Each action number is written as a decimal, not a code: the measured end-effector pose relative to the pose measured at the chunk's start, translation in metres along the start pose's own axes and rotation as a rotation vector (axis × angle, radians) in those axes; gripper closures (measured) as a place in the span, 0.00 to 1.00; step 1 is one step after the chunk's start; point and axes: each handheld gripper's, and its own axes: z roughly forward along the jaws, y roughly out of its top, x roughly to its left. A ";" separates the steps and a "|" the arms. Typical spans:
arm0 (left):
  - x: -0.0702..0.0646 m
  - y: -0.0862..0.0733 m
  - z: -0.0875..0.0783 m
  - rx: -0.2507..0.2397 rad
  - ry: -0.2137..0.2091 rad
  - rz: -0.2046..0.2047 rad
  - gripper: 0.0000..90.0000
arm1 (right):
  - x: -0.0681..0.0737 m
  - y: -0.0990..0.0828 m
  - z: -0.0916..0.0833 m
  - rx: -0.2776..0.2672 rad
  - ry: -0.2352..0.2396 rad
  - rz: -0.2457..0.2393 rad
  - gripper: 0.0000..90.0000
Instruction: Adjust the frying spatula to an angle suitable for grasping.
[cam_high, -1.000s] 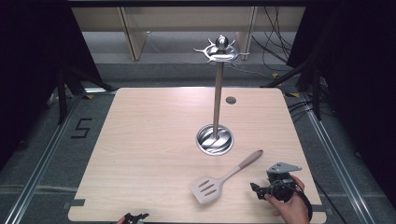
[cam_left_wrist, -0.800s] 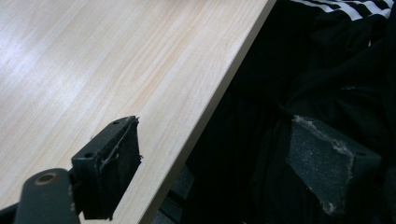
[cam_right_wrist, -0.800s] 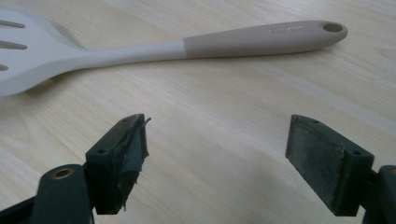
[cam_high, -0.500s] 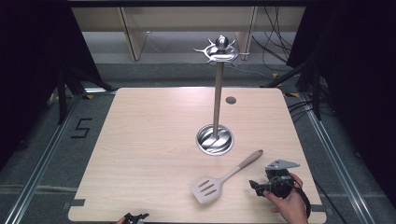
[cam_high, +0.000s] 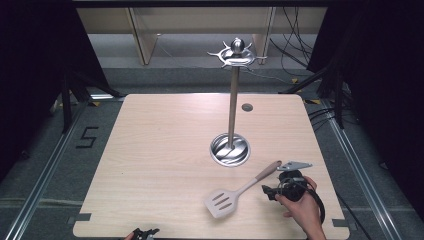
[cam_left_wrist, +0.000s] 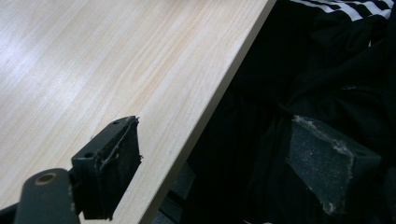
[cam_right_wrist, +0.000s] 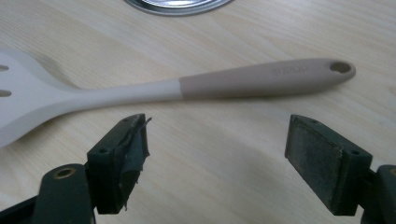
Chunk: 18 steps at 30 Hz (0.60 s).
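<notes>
A pale slotted spatula (cam_high: 235, 194) with a beige handle lies flat on the wooden table (cam_high: 160, 150), right of centre near the front. My right gripper (cam_high: 267, 191) sits just right of its handle, held by a hand, jaws pointing at the handle. In the right gripper view the handle (cam_right_wrist: 261, 77) lies crosswise just beyond my right gripper (cam_right_wrist: 217, 154), which is open with bare wood between its pads. My left gripper (cam_high: 145, 233) rests at the table's front edge. In the left gripper view my left gripper (cam_left_wrist: 215, 168) is open and empty, straddling the table edge (cam_left_wrist: 219, 93).
A steel utensil stand rises from a round base (cam_high: 229, 149) behind the spatula, its pole ending in a ring of hooks (cam_high: 236, 52). The base's rim (cam_right_wrist: 177, 4) shows beyond the handle. A small dark disc (cam_high: 247, 107) lies at the back right. Dark clothing (cam_left_wrist: 317, 70) hangs below the table edge.
My right gripper has moved a little away from the person, closer to the spatula's handle. The left gripper and the spatula have stayed put.
</notes>
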 end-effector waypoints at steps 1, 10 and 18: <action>0.000 0.000 0.000 -0.001 -0.001 -0.001 0.18 | 0.002 0.003 0.001 0.009 -0.002 0.006 0.25; 0.000 0.001 0.000 -0.006 -0.003 0.002 0.18 | 0.005 0.017 0.016 0.032 -0.023 0.099 0.21; 0.000 0.000 -0.001 -0.002 -0.002 0.004 0.18 | 0.001 0.024 0.028 0.068 -0.021 0.116 0.20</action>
